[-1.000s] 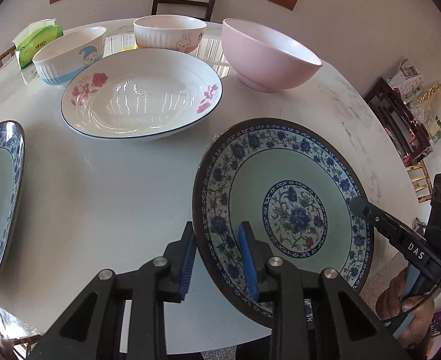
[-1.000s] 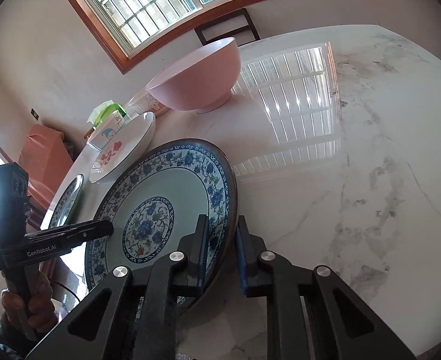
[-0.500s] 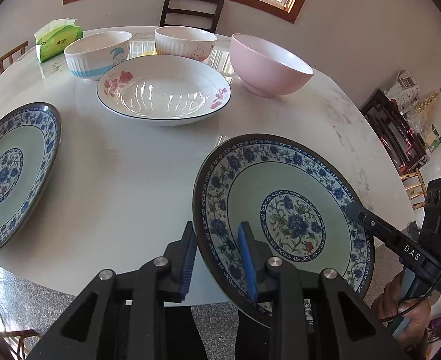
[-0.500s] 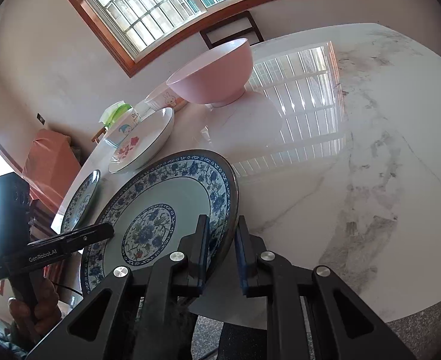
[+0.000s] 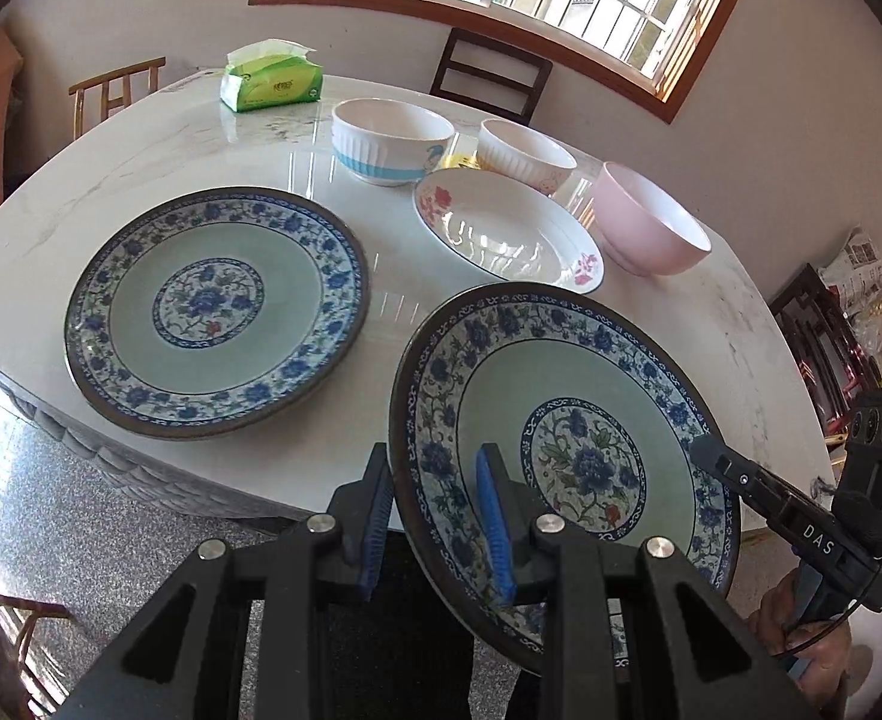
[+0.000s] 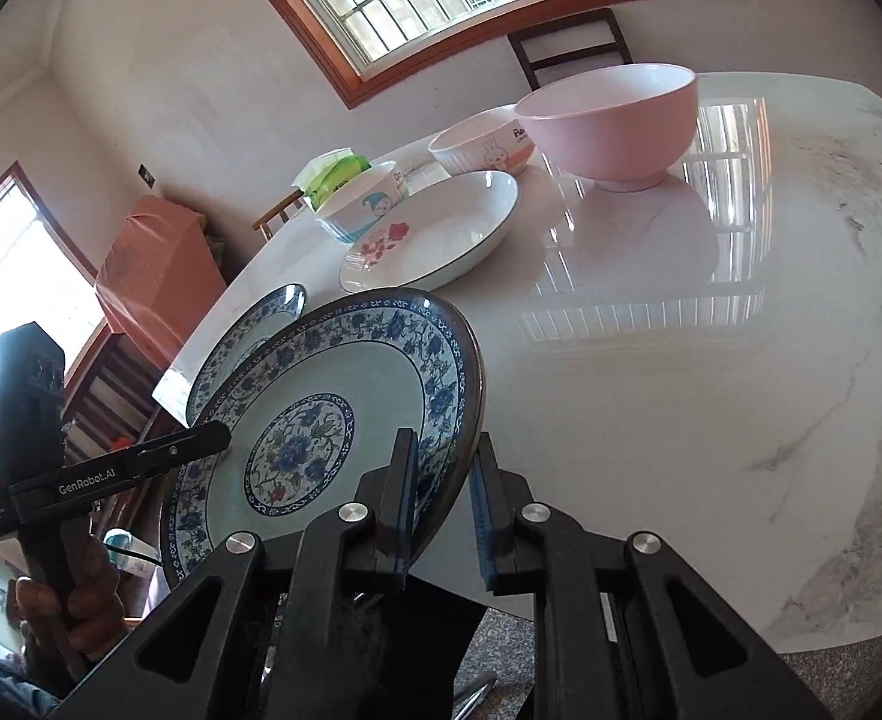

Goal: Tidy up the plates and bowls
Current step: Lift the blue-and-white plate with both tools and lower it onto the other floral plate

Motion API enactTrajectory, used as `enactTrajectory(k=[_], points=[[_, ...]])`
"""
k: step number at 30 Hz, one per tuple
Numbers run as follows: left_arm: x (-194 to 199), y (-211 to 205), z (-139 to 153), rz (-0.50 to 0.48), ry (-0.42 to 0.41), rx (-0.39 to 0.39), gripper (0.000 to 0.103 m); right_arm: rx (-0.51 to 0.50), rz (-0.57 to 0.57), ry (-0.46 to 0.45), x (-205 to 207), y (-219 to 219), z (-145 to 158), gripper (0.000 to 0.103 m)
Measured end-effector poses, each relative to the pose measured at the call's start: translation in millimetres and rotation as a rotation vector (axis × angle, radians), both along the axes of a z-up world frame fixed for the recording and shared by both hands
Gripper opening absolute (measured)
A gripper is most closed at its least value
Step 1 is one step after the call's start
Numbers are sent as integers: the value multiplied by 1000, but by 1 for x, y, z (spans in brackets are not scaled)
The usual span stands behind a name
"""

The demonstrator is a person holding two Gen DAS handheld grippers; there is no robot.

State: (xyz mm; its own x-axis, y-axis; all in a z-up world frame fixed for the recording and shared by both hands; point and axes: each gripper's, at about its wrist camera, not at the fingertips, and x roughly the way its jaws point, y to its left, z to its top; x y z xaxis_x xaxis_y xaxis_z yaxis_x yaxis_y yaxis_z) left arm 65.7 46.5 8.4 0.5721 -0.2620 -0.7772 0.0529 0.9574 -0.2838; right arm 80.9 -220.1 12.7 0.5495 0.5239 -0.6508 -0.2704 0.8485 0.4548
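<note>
Carried blue-patterned plate (image 5: 567, 420) now nearer its twin; the resting blue-patterned plate (image 5: 216, 309) has come fully into the left view.
Left gripper (image 5: 435, 516) and right gripper (image 6: 441, 498) jaws each clamp its rim, above the table (image 6: 711, 360) edge. Unstacked: floral plate (image 5: 507, 231), pink bowl (image 5: 651, 228), two white bowls (image 5: 390, 141). Little done.

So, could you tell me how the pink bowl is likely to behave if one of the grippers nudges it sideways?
The pink bowl stands on a narrow foot under a much wider rim, so a high push would probably tip it. The marble table is glossy, so a low push likely slides it. It looks rigid, perhaps ceramic, so probably breakable near the white floral plate.
</note>
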Motion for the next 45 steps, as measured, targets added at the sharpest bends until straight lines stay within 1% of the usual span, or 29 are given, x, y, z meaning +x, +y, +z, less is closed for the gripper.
enactTrajectory(k=[5, 9, 15, 24, 33, 40, 45], points=[[2, 41, 10, 92, -21, 9, 28, -14, 79, -36, 20, 45, 9, 17], [7, 70, 12, 153, -33, 26, 28, -24, 128, -51, 37, 77, 11, 17], [19, 108, 2, 232, -20, 27, 28, -56, 188, -65, 61, 119, 8, 17], [41, 152, -10, 307, -8, 17, 28, -102, 240, -63, 90, 167, -1, 18], [55, 178, -17, 341, -9, 8, 28, -152, 258, -88, 103, 197, -7, 19], [61, 185, -19, 345, -17, -1, 28, -170, 256, -84, 104, 203, -13, 20], [64, 187, -21, 347, -13, -13, 28, -203, 256, -106, 104, 208, -14, 21]])
